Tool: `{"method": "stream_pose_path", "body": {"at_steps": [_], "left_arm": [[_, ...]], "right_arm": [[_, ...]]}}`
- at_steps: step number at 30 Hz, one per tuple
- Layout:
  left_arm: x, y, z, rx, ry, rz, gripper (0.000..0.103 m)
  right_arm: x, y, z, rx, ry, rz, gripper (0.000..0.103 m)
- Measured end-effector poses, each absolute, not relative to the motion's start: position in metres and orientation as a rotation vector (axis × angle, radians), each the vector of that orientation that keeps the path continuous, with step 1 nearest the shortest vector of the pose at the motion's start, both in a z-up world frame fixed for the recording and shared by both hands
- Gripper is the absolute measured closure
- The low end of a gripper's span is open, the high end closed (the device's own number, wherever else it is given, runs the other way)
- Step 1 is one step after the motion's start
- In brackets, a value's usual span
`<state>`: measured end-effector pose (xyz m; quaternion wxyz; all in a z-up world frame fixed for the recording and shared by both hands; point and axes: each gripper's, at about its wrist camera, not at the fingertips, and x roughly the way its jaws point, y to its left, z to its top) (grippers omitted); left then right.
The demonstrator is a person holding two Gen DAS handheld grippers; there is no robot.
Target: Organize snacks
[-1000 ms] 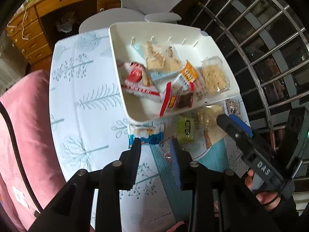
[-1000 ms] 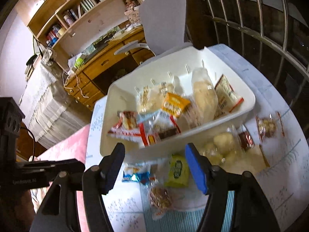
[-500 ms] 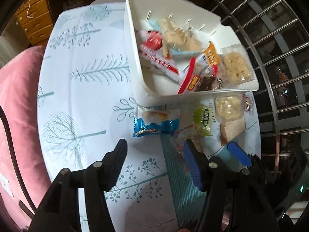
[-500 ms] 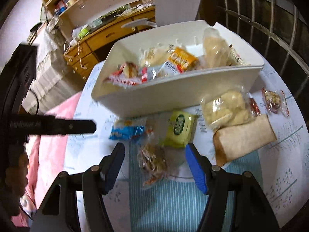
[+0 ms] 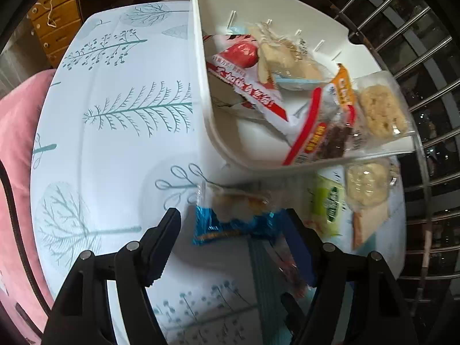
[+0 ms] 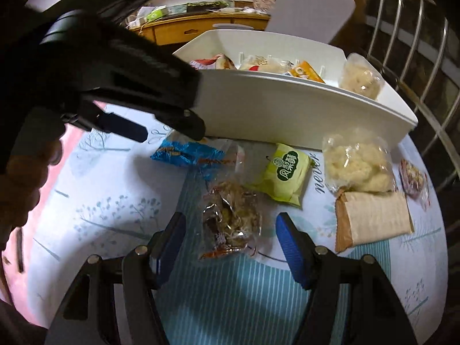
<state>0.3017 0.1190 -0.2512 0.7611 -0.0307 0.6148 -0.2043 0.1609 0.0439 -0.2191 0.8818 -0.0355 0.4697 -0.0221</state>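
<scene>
Now left gripper (image 5: 234, 230) jaws are opening around blue packet (image 5: 230, 221); right gripper (image 6: 227, 230) jaws gape, empty.

Left gripper (image 5: 234, 230) lower, fingers (image 5: 169, 227) wider.

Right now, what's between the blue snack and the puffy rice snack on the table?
The green packet and a clear-wrapped brown snack lie between the blue snack and the rice snack, in the right wrist view.

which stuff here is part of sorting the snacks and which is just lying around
Job:
white plastic tub
blue foil snack packet
clear packet of brown snacks
green pastry packet
clear bag of pale puffed pieces
tan wafer packet

Lying about:
grey chair
wooden desk
pink cushion
</scene>
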Motion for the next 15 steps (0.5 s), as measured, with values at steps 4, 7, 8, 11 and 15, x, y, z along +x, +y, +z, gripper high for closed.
{"method": "stream_pose_path", "body": {"at_steps": [4, 7, 8, 11, 15], "left_arm": [[0.302, 0.114, -0.264, -0.049, 1.340, -0.438, 0.032], [0.298, 0.111, -0.264, -0.055, 1.313, -0.431, 0.032], [0.297, 0.109, -0.265, -0.051, 1.307, -0.427, 0.031], [0.294, 0.101, -0.266, -0.013, 1.284, -0.412, 0.031], [0.289, 0.094, -0.268, 0.028, 1.258, -0.399, 0.040]], "right_arm": [[0.160, 0.045, -0.230, -0.100, 0.976, -0.050, 0.038], [0.157, 0.047, -0.235, -0.108, 0.978, -0.037, 0.038], [0.156, 0.048, -0.236, -0.110, 0.981, -0.033, 0.042], [0.154, 0.049, -0.237, -0.115, 0.982, -0.031, 0.050], [0.153, 0.049, -0.236, -0.119, 0.990, -0.030, 0.054]]}}
